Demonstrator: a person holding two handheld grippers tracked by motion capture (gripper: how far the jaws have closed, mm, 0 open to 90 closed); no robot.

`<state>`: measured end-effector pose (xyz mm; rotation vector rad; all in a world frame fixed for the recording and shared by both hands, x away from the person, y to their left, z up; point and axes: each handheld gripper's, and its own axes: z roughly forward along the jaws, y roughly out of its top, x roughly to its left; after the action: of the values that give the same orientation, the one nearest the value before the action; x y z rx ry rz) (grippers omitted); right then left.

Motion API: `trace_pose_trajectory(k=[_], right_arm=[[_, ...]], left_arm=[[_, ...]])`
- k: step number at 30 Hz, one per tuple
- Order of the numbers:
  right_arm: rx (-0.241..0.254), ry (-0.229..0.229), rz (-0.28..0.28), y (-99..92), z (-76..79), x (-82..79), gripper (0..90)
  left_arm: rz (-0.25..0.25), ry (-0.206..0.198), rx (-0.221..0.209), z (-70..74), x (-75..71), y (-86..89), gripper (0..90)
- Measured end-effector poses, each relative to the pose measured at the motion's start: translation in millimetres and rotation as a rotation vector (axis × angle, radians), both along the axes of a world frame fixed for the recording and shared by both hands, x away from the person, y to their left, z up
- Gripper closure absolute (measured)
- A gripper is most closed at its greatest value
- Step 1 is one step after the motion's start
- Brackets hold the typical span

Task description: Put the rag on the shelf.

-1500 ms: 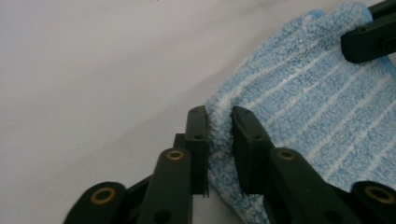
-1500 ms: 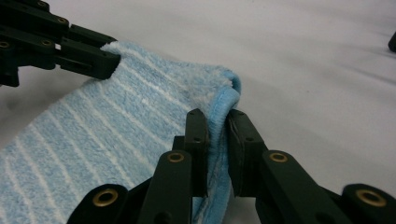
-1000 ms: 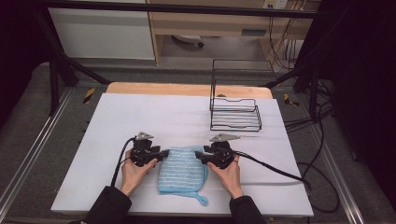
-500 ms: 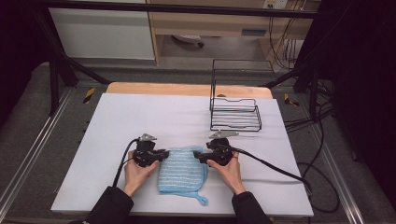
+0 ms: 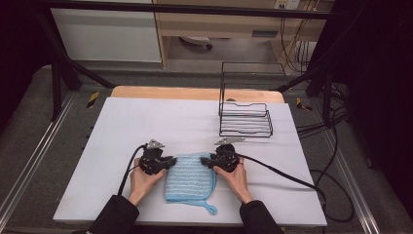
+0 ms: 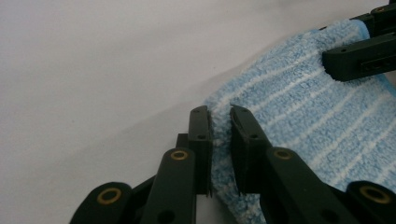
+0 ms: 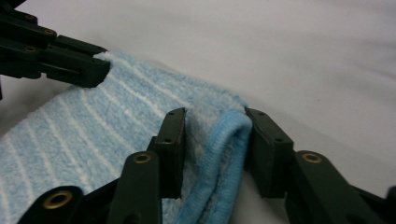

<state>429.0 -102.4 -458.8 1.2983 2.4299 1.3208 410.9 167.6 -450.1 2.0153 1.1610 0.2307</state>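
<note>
Lying flat near the front edge of the white desk (image 5: 146,122), the blue striped cloth (image 5: 190,178) sits between the person's two hands, its loop tag trailing toward the desk's near rim. The left tool (image 5: 169,161) bites the cloth's far left corner; in the left gripper view its jaws are nearly together with the terry edge (image 6: 219,135) pinched between the pads. The right tool (image 5: 204,162) straddles the far right corner; in the right gripper view the folded hem (image 7: 226,140) stands bunched between the jaws, touching both pads, so it grips the cloth as well. Wide bare desk stretches ahead of the cloth and off to the left, while the black wire rack (image 5: 245,119) stands well apart at the far right, leaving open room between it and the right hand. The desk's side edges are well apart from both hands. Compared with a second ago, both tools have just been closing with the cloth between their jaws, the right one having dipped a little onto its corner, and the cloth itself lies where it lay before.
</note>
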Motion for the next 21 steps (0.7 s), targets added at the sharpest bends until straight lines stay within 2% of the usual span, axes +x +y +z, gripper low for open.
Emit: trace_pose_trajectory(k=[6,10,21], right_arm=[[0.007,0.023,0.004,-0.1,0.1,-0.9,69.5],[0.027,0.065,-0.005,-0.3,0.6,0.4,73.4],[0.053,0.063,-0.024,-1.9,2.9,-2.8,76.9]], left_arm=[[-0.004,-0.005,-0.003,-0.1,-0.4,0.4,79.2],[-0.011,-0.005,-0.014,-0.2,-0.1,1.5,80.8],[-0.01,-0.009,-0.051,1.9,-2.4,4.8,81.6]])
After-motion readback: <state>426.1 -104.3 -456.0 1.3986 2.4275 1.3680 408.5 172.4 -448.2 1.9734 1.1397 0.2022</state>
